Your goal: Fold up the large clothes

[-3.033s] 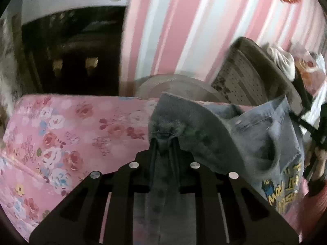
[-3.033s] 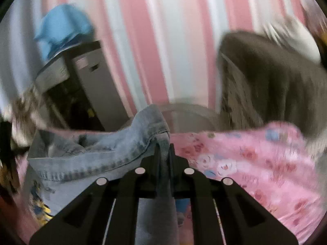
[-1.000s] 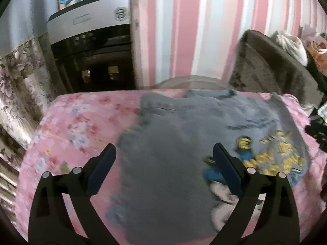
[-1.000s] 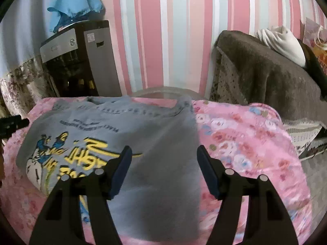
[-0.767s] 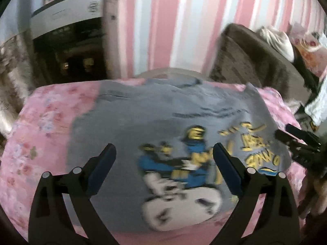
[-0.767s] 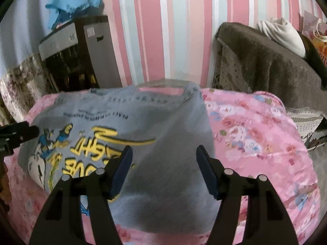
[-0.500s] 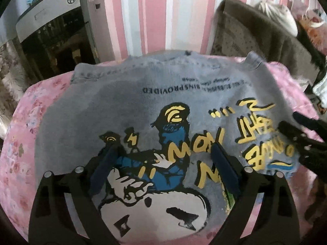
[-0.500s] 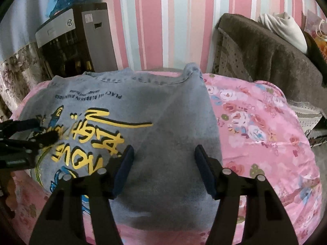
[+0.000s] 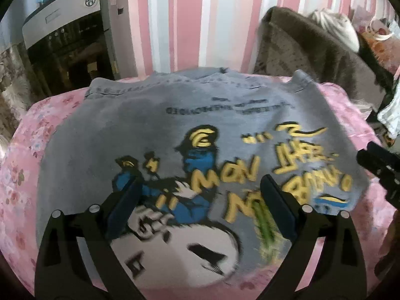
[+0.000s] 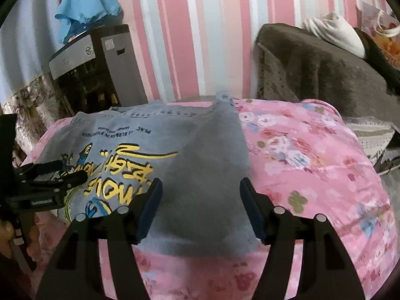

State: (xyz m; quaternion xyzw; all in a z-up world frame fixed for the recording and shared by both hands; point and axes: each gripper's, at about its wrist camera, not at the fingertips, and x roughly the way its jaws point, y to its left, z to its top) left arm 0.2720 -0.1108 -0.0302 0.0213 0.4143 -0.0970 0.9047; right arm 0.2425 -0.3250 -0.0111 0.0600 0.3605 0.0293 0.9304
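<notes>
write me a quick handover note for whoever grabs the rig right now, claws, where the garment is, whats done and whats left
Left claw: open, nothing between its fingers, hovering over the printed part of the garment.
Right claw: jaws opening, nothing between them, hovering over the plain grey part.
Grey denim garment with a yellow and blue cartoon print: lies spread, print up, on the pink floral cover; its stitched edge is toward the striped wall.
Done: garment laid out and released.
Left: every fold; none is visible yet. Probably regrip the side edges first.
</notes>
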